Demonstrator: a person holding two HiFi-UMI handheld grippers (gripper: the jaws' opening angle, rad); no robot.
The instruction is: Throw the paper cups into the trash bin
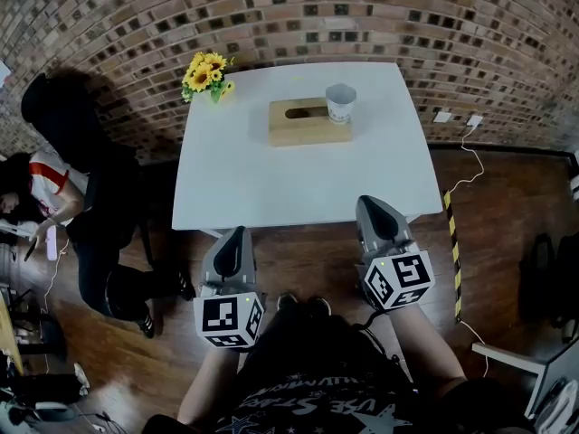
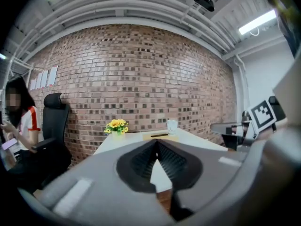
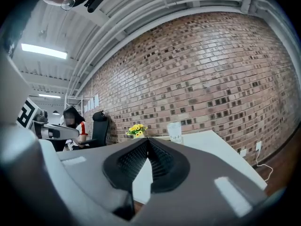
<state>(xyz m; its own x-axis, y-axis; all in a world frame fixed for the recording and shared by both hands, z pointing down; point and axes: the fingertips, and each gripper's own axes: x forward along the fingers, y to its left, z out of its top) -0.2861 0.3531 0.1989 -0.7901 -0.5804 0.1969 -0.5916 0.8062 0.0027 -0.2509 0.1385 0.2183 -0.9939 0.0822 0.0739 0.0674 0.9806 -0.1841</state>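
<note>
We are at the start: our left tool (image 1: 237, 233) and right tool (image 1: 373, 202) hang clenched and empty before the worktop's (image 1: 271, 188) near edge. The paper cup (image 1: 341, 103) stands near its far edge. Next, one tool must open and reach across.

The person wears a black garment (image 1: 308, 373) printed with white stars and lettering, and dark shoes (image 1: 303, 303). The grey plastic left gripper (image 1: 239, 235) and right gripper (image 1: 371, 206) each taper to a rounded nose and carry a white cube (image 1: 229, 320) with black square markers. Black ribbed pads (image 2: 143, 160) line the jaws.
</note>
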